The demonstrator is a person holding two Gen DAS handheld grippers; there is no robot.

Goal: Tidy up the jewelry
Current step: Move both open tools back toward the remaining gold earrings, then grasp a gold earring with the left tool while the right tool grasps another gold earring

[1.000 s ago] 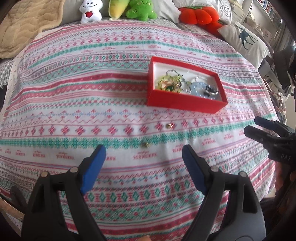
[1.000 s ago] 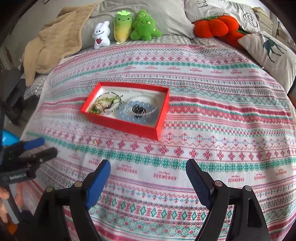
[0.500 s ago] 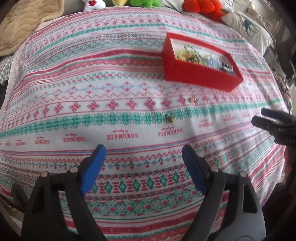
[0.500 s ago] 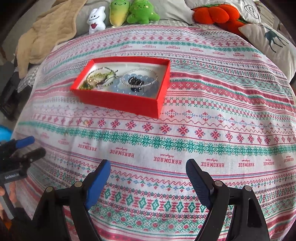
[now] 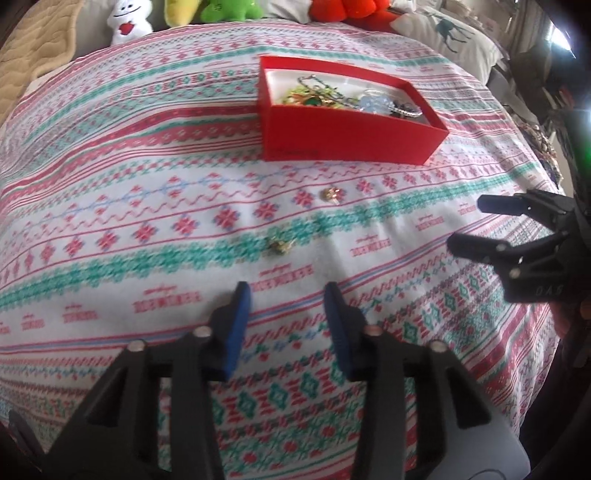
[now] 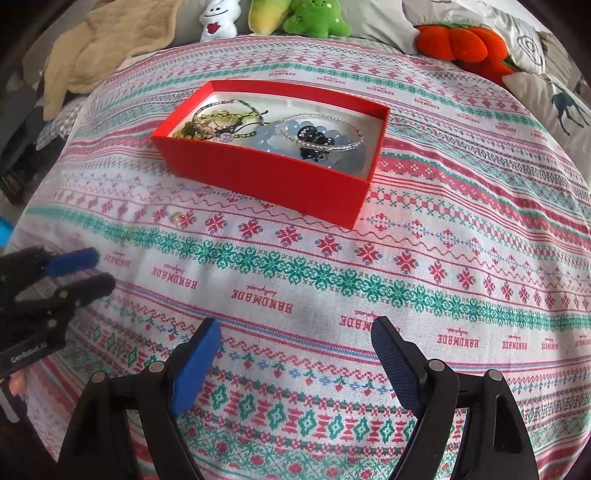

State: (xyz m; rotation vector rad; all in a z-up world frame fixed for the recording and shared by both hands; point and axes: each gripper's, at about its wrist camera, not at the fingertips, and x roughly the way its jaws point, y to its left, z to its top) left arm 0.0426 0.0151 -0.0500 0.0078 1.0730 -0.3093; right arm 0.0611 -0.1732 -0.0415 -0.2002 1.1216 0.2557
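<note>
A red box (image 5: 347, 136) (image 6: 266, 177) sits on the patterned bedspread with several bracelets inside, among them a pale blue bead bracelet (image 6: 273, 138). Two small gold pieces lie loose on the cloth in front of it: one (image 5: 280, 245) (image 6: 125, 240) just ahead of my left gripper's tips, the other (image 5: 331, 194) (image 6: 178, 217) nearer the box. My left gripper (image 5: 286, 291) (image 6: 101, 268) points down at the cloth, its jaws closing with nothing between them. My right gripper (image 6: 295, 328) (image 5: 469, 224) hangs wide open and empty over the cloth to the right of the pieces.
Plush toys (image 6: 317, 18) and an orange pumpkin cushion (image 6: 458, 42) line the head of the bed, with a deer-print pillow (image 6: 557, 99) to the right. A beige blanket (image 6: 110, 44) lies at the far left. The bedspread falls away at the near and side edges.
Both grippers have sunk closer to the bedspread. The left gripper's jaws have narrowed from wide to a small gap, and the nearer gold piece now lies just ahead of its tips.
</note>
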